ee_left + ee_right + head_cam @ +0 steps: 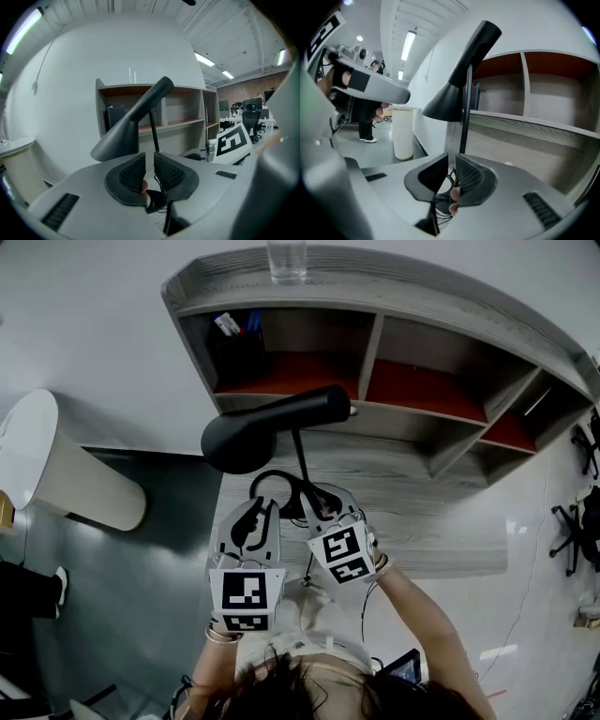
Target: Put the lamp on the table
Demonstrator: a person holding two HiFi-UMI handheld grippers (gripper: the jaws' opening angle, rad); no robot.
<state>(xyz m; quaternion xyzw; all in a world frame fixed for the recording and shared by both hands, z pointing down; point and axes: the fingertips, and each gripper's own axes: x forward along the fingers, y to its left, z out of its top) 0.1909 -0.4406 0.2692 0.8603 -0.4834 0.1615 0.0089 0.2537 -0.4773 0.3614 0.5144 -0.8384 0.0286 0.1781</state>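
Lamp [272, 423] stands upright over the surface [422, 521] by the shelf [441, 399], its base pinched in the nearly closed jaws of the left gripper [253, 512] and right gripper [317, 504], both arms reaching forward side by side, tipped slightly down.

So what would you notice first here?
The black cone-shaded desk lamp, right in the middle over the grey wooden table. The left hand-held gripper and right hand-held gripper pinch it low by its base, and behind stands a grey shelf unit with red-floored cubbies.
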